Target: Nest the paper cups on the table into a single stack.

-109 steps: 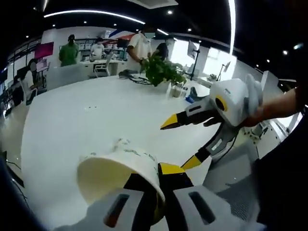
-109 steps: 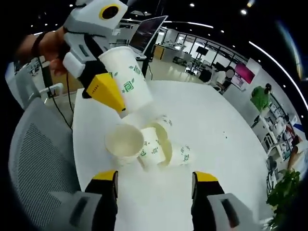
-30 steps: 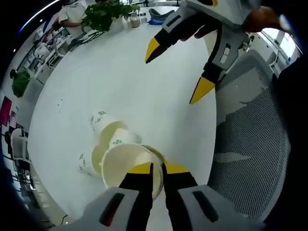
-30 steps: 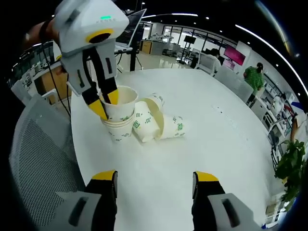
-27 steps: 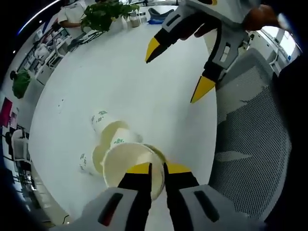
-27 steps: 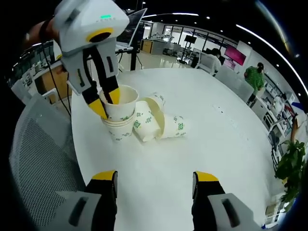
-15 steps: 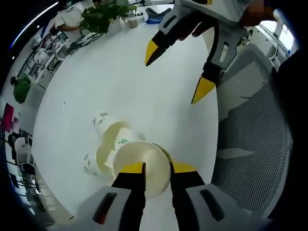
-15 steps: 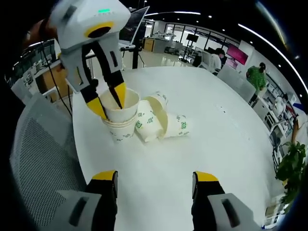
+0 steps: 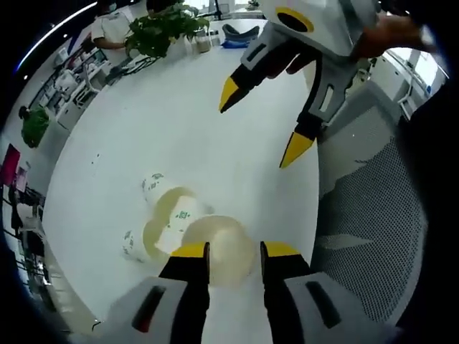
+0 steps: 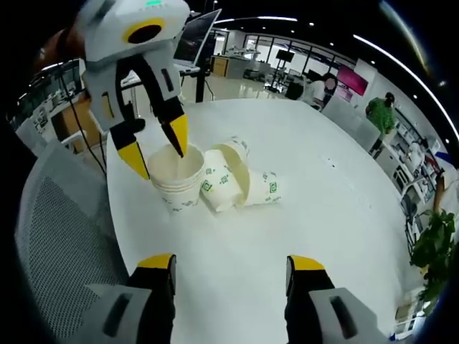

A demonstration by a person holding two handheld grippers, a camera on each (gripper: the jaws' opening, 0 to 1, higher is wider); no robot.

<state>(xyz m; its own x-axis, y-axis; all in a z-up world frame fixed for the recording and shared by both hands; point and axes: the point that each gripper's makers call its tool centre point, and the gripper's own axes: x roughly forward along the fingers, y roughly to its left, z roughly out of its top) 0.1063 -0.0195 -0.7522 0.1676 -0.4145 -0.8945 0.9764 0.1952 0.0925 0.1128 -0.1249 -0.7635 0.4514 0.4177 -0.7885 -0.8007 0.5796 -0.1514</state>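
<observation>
Bright overhead lighting, fisheye distortion, soft edges

upright cups point(image 10: 178, 179) on table point(image 10: 315, 201), tipped cups point(image 10: 240, 183) beside

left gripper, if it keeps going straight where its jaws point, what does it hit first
Most likely the upright stack of nested cups, which lies right between and just beyond the open jaws of the left gripper. How far off its rim is cannot be judged.

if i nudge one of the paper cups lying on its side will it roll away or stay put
The white paper cups with green print lying on their sides would probably roll in a curve, since they taper. They look empty, so likely light and easily shoved. They lean against the upright white paper cup stack, which may block rolling that way. Thin walls probably dent under a hard squeeze.
</observation>
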